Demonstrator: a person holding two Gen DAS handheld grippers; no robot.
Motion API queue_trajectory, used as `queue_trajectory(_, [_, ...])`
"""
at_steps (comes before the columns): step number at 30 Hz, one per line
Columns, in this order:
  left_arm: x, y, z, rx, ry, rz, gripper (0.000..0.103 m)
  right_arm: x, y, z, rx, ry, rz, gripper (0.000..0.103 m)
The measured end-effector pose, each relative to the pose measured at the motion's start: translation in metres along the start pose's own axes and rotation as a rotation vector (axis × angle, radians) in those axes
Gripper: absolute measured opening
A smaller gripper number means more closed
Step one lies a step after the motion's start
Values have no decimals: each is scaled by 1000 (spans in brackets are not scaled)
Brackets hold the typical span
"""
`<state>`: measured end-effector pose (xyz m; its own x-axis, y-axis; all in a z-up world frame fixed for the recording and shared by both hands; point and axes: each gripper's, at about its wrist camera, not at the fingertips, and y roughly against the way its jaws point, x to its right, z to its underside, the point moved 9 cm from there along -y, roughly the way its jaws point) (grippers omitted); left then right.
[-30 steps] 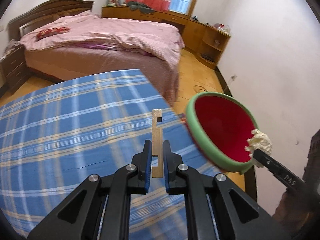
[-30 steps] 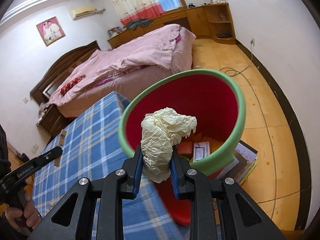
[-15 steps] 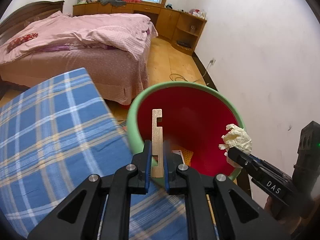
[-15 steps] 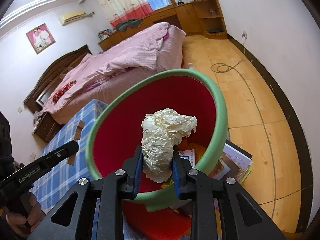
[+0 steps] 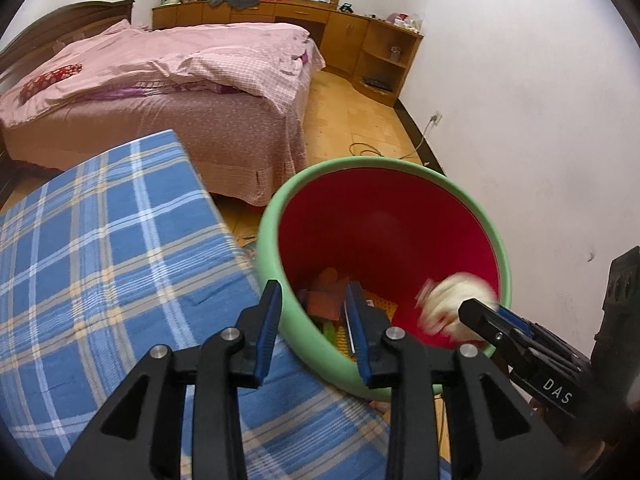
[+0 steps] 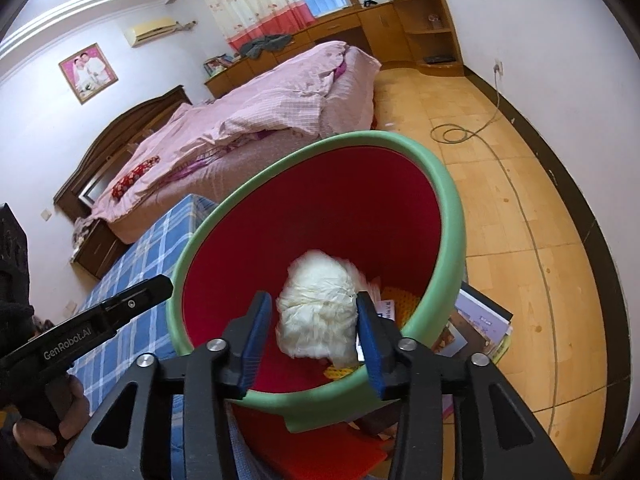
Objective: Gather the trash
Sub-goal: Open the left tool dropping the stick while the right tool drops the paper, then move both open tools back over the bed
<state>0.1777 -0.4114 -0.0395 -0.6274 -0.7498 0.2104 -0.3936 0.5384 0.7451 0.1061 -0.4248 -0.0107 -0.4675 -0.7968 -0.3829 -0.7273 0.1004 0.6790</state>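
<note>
Opening over the red bin with the green rim (image 5: 502, 258), beside the blue plaid table's edge (image 5: 120, 248), both claws are spreading. Only the right view shows the crumpled cream paper wad (image 6: 316, 312) loose between the right claw (image 6: 316, 340) pads; the left claw (image 5: 314, 328), marked "GenRobot.AI", is holding nothing.

Right gripper (image 6: 316, 334) opening; paper wad (image 6: 318, 314) between fingers (image 6: 370, 344), over bin (image 6: 448, 216).

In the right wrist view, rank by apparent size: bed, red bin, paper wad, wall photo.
1. Red bin, though its nearness to the camera inflates it
2. Bed
3. Paper wad
4. Wall photo
</note>
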Motion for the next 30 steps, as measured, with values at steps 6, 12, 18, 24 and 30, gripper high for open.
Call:
queue_trajectory(6, [-15,12,7,-10,30,-34,33,-6,7,3,6,2,6,62])
queue_trajectory(12, [-29,32,18,-6,55,-52,33,-19,21,6,20,4,-9,63])
queue_trajectory(18, [-44,57,28,14,65,-78,33,-40,35,16,26,46,-22,71])
queue_trajectory(24, [-64,86,42,40,92,-109,34,-65,52,26,38,88,-54,74])
queue_trajectory(30, [-86,119,57,78,132,-146,34,-97,65,40,41,143,-89,75])
